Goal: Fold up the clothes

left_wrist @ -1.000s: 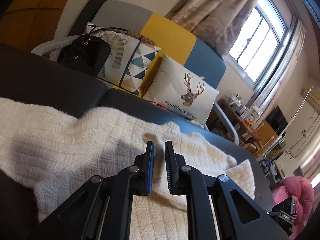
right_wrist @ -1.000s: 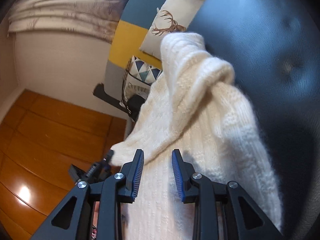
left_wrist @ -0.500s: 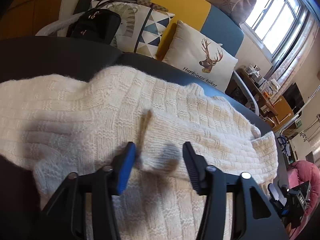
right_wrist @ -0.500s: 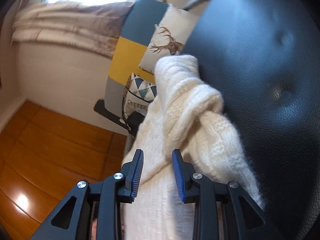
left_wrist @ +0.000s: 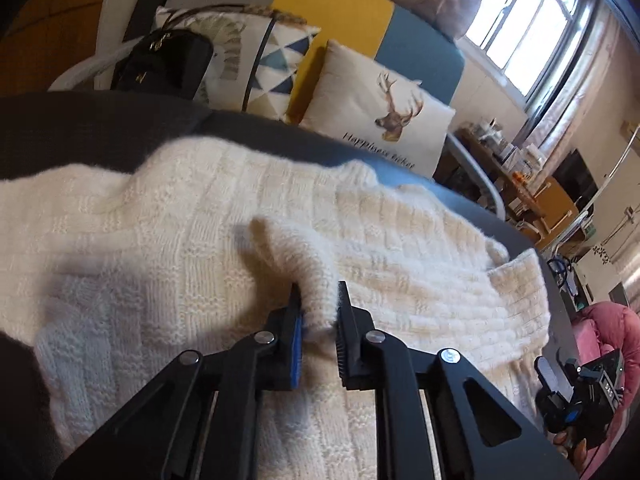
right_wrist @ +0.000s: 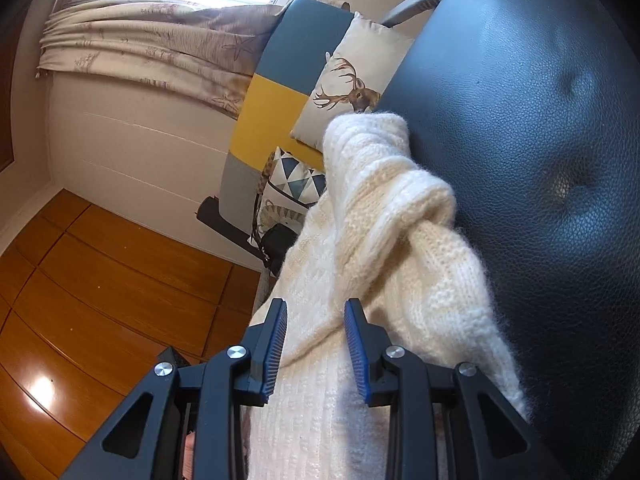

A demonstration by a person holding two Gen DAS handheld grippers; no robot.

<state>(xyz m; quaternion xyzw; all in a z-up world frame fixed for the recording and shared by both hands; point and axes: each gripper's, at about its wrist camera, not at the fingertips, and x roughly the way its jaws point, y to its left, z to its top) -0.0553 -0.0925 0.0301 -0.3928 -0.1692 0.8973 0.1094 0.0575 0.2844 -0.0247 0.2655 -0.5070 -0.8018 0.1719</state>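
Note:
A cream knitted sweater [left_wrist: 168, 220] lies spread on a dark leather seat [left_wrist: 80, 128]. My left gripper [left_wrist: 319, 304] is shut on a raised fold of the sweater near its middle. In the right wrist view the sweater [right_wrist: 384, 240] is bunched into a thick roll on the black leather seat [right_wrist: 540, 140]. My right gripper [right_wrist: 315, 320] straddles a layer of the sweater's edge, with its jaws a hand's width apart and not pressing the knit.
A sofa with a deer cushion [left_wrist: 380, 108], a triangle-pattern cushion [left_wrist: 276, 60] and a black handbag [left_wrist: 160, 64] stands behind the seat. A pink item [left_wrist: 608, 328] lies at the far right. Wooden floor [right_wrist: 100, 288] lies left of the seat.
My left gripper opened wide over the sweater half a second ago and has now shut on a fold of it. My right gripper has held its width and shifted slightly along the sweater edge.

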